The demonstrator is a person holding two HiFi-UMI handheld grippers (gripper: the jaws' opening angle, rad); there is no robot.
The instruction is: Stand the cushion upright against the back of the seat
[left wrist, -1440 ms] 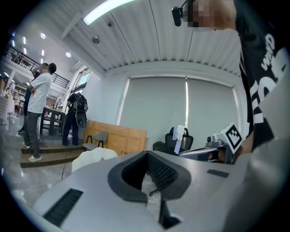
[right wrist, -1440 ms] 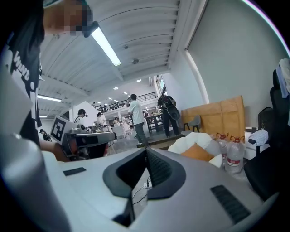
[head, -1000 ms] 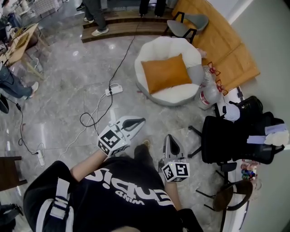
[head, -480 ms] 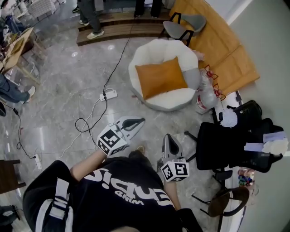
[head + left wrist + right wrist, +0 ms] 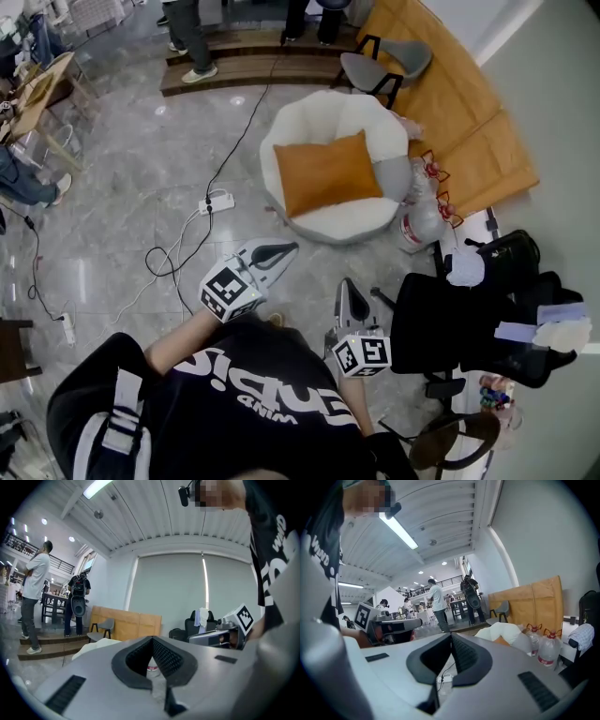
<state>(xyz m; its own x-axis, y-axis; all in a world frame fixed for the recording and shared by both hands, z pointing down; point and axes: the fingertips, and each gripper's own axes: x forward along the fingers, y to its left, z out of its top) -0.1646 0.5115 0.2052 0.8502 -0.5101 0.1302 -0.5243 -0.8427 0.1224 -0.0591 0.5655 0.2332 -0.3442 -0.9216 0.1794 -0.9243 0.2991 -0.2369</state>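
1. Jaws of the left gripper [image 5: 291,248] are pressed together and grip nothing, held level above the grey marble floor [image 5: 122,187].
2. Jaws of the right gripper [image 5: 349,283] are likewise closed and empty, just right of the left gripper, both in front of a person in a black printed T-shirt [image 5: 253,403].
3. Well apart from both grippers, on the far side, an orange rectangular fabric cushion [image 5: 328,173] lies flat on the round white padded seat [image 5: 375,117], not yet stood against its back.
4. Clear plastic water bottles [image 5: 427,211] stand just right of the seat.
5. A black office chair [image 5: 450,319] piled with belongings sits at near right.
6. A white power strip [image 5: 217,202] with black cables lies left of the seat.
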